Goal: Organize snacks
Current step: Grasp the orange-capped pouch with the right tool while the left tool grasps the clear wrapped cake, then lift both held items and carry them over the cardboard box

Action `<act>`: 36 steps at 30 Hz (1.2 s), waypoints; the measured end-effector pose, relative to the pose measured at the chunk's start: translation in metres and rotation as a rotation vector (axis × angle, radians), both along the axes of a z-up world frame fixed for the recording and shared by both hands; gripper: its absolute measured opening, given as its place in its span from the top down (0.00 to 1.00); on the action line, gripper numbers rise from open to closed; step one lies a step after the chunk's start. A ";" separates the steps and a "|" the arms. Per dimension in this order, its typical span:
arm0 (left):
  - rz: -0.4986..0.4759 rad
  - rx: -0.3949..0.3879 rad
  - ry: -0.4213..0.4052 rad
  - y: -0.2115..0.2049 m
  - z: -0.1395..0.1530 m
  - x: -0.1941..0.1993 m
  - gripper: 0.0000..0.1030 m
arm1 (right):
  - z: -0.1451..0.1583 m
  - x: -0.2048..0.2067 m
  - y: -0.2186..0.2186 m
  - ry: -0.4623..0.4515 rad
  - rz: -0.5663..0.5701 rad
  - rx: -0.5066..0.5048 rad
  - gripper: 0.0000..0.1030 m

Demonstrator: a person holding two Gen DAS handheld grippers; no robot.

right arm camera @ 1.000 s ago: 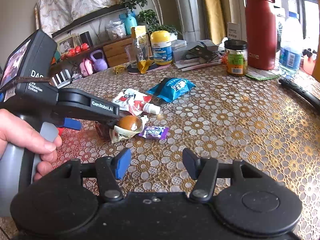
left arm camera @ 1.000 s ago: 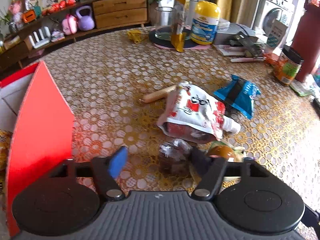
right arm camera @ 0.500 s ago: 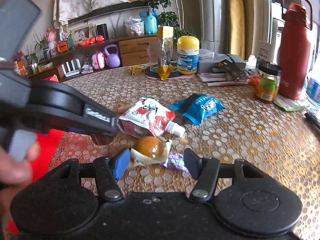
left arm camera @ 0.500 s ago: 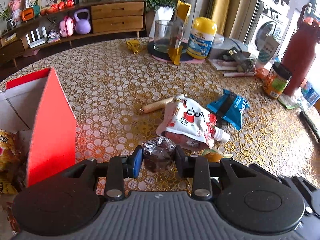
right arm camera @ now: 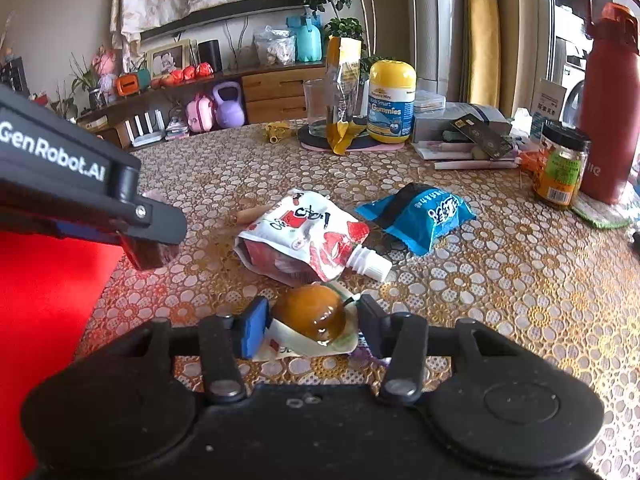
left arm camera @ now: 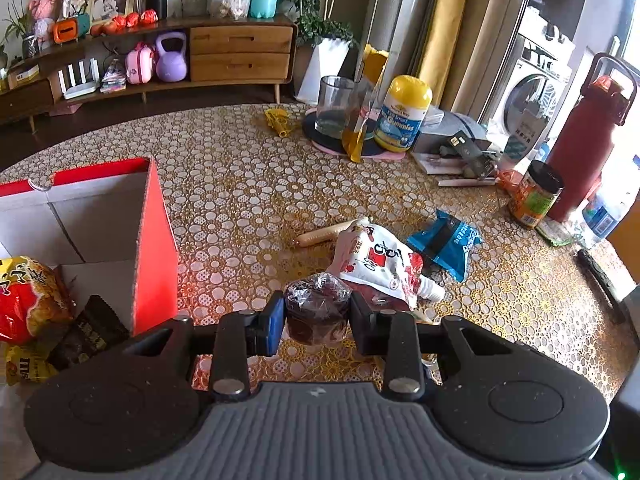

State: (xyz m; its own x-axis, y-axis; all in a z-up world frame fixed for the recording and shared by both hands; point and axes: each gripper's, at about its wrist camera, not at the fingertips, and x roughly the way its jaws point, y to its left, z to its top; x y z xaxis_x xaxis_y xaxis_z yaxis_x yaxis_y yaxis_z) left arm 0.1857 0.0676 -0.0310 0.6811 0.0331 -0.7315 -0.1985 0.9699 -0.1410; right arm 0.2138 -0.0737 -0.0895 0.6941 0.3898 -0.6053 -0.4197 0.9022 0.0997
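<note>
My left gripper (left arm camera: 316,316) is shut on a dark brown snack in clear wrap (left arm camera: 316,310), held above the table just right of the red box (left arm camera: 154,240). The box holds a red-yellow bag (left arm camera: 28,300) and dark bars. In the right wrist view, the left gripper (right arm camera: 152,248) hangs by the box's red wall (right arm camera: 44,300). My right gripper (right arm camera: 312,326) is open, its fingers on either side of an orange-brown domed snack (right arm camera: 310,312) lying on the table. Beyond it lie a white-and-red spouted pouch (right arm camera: 304,236), a blue packet (right arm camera: 420,216) and a sausage stick (left arm camera: 324,234).
At the table's far side stand a glass (left arm camera: 334,106), a yellow-capped gummies bottle (left arm camera: 402,114), papers and boxes (left arm camera: 460,148), an orange-labelled jar (left arm camera: 536,194) and a red flask (left arm camera: 584,140). A small purple candy (right arm camera: 362,354) lies under my right finger.
The left gripper shut on the dark wrapped snack, lifted it and drew toward the red box. The right gripper moved forward over the orange-brown snack and its fingers narrowed a little.
</note>
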 end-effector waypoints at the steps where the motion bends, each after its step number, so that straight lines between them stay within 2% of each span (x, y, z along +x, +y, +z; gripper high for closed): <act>1: 0.000 -0.002 -0.005 0.000 0.001 -0.002 0.68 | 0.000 -0.002 -0.001 0.001 -0.002 0.008 0.56; 11: -0.011 -0.012 -0.053 0.001 0.018 -0.034 0.68 | 0.016 -0.034 -0.011 -0.011 -0.020 0.070 0.57; 18: -0.019 -0.017 -0.122 0.010 0.041 -0.070 0.68 | 0.043 -0.064 -0.020 -0.056 -0.029 0.115 0.57; 28: 0.061 -0.012 -0.186 0.051 0.063 -0.111 0.68 | 0.081 -0.093 -0.004 -0.138 0.020 0.139 0.57; 36: 0.128 -0.009 -0.205 0.091 0.067 -0.149 0.68 | 0.104 -0.111 0.020 -0.180 0.099 0.149 0.57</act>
State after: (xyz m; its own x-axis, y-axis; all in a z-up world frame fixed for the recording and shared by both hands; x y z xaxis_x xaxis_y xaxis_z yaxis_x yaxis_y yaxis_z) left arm 0.0362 0.1586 0.0361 0.8060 0.1228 -0.5790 -0.2862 0.9371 -0.1996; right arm 0.1025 -0.0538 0.0140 0.7397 0.5369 -0.4056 -0.5282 0.8367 0.1443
